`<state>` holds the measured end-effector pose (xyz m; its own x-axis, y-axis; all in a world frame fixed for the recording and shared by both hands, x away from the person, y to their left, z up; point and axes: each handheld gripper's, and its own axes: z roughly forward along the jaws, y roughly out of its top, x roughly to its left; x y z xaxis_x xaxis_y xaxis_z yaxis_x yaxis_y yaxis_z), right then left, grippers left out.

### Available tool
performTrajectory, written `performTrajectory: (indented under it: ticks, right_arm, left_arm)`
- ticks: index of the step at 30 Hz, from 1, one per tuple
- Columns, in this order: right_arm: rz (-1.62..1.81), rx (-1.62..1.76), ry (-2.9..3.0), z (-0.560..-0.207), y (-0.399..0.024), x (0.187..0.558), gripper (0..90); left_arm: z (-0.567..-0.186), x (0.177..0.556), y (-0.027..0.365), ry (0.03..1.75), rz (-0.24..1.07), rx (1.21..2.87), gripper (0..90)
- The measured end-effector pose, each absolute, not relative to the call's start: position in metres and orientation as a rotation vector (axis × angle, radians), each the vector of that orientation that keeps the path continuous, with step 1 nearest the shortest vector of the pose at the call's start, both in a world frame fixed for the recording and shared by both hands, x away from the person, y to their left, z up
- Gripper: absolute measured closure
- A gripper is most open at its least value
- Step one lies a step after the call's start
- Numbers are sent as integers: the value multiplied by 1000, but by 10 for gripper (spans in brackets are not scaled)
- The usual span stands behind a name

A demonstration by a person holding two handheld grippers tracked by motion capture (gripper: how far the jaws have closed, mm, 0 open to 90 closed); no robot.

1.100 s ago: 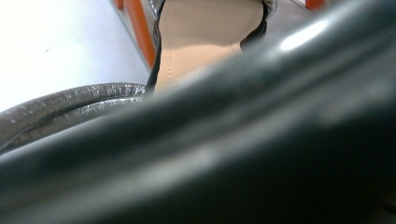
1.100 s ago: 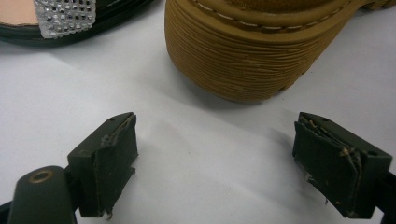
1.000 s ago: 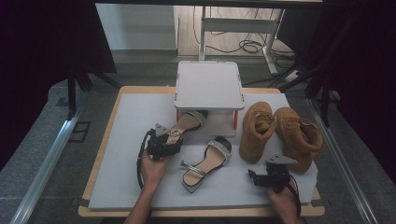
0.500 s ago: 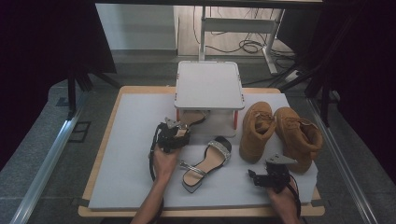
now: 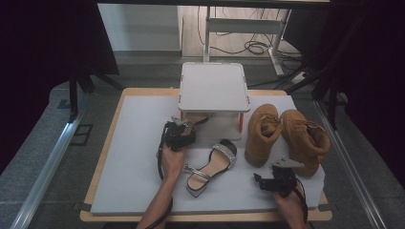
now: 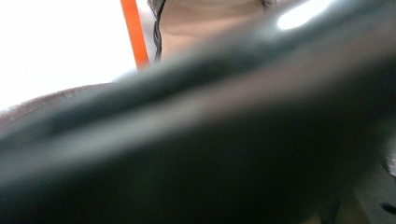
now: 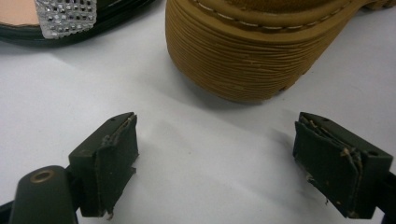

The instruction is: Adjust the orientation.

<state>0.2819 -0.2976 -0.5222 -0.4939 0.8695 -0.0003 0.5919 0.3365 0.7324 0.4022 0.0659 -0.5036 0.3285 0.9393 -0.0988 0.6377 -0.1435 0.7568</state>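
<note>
Tabletop (image 5: 133, 186) of pale wood carries a grey mat, with dark floor and cables beyond. A white stand (image 5: 214, 87) on orange legs sits at the far middle. The left tool (image 5: 180, 135) reaches to the stand's near edge, where a sandal (image 5: 195, 118) lies half under it; whether the tool grips that sandal I cannot tell, its own view being blurred. The right tool (image 7: 224, 163) rests near right, jaws wide and empty. A second, glittery-strapped sandal (image 5: 210, 168) lies between them; two tan boots (image 5: 286, 136) stand right.
</note>
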Motion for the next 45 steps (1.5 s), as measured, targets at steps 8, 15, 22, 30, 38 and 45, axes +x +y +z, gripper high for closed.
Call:
performTrajectory:
  ticks: [8, 15, 22, 30, 38, 45]
  right_arm:
    - [964, 1287, 2214, -522, -298, 282, 141]
    - [965, 1288, 2214, -522, -298, 282, 141]
    - [964, 1287, 2214, -522, -298, 282, 141]
    - [965, 1288, 2214, -522, -298, 282, 141]
    - [963, 1288, 2213, -522, -297, 282, 141]
    - [963, 1288, 2212, -522, -297, 282, 141]
  left_arm:
    - [-508, 409, 62, 1431, 537, 1862, 387]
    - [-507, 416, 64, 1429, 500, 1868, 382]
    - [-506, 412, 65, 1378, 487, 1888, 316]
    - [-499, 390, 75, 1330, 509, 1891, 269]
    - [-491, 362, 93, 1286, 513, 1878, 320]
    - [-491, 343, 108, 1201, 480, 1876, 494]
